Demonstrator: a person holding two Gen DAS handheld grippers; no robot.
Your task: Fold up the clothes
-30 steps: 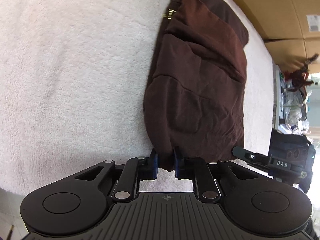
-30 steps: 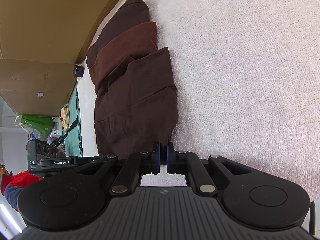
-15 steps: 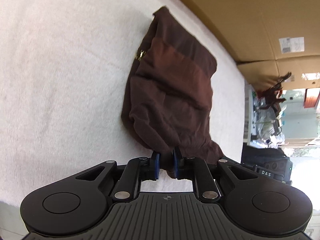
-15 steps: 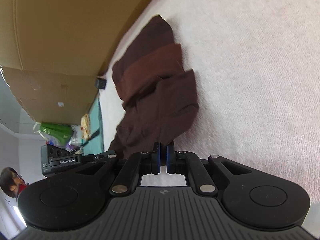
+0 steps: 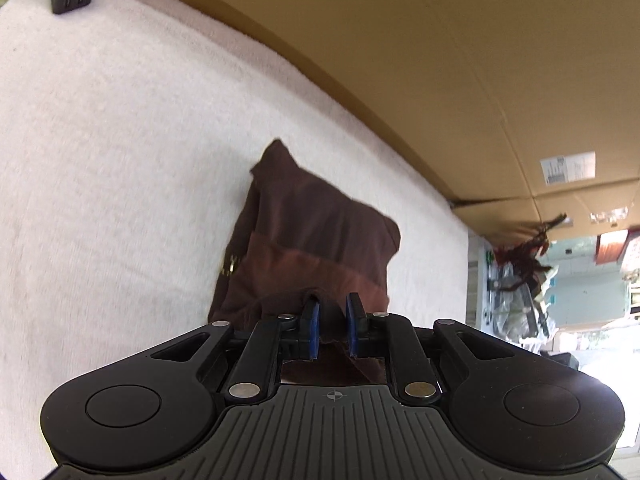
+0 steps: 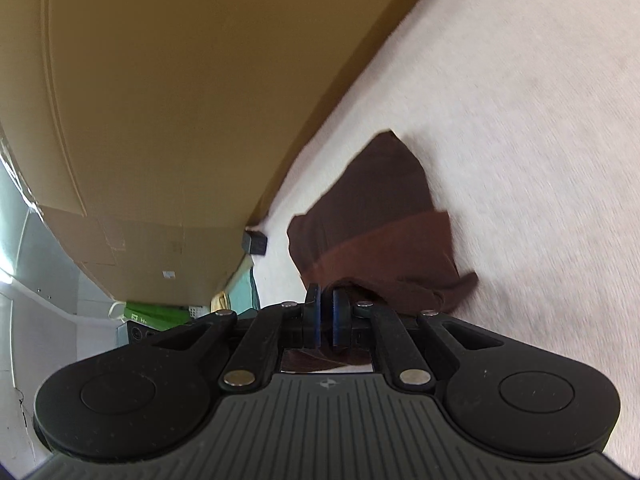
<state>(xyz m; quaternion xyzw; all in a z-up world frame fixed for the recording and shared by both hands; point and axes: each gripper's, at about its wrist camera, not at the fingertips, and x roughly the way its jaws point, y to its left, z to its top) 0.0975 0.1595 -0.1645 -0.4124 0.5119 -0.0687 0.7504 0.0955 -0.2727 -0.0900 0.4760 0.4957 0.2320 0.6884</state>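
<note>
The brown garment lies on the white fleece blanket near the cardboard wall, near end lifted. Soft, light, floppy cloth w/ no stiffness, prob. best held at corners/hem so it hangs even. Left gripper is clenched on a bunched edge, narrow gap filled w/ fabric; right gripper is pinched nearly closed on the other corner.

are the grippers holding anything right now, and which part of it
Both hold the brown garment by its near edge: the left gripper and the right gripper each pinch fabric there, carrying it over the rest.
</note>
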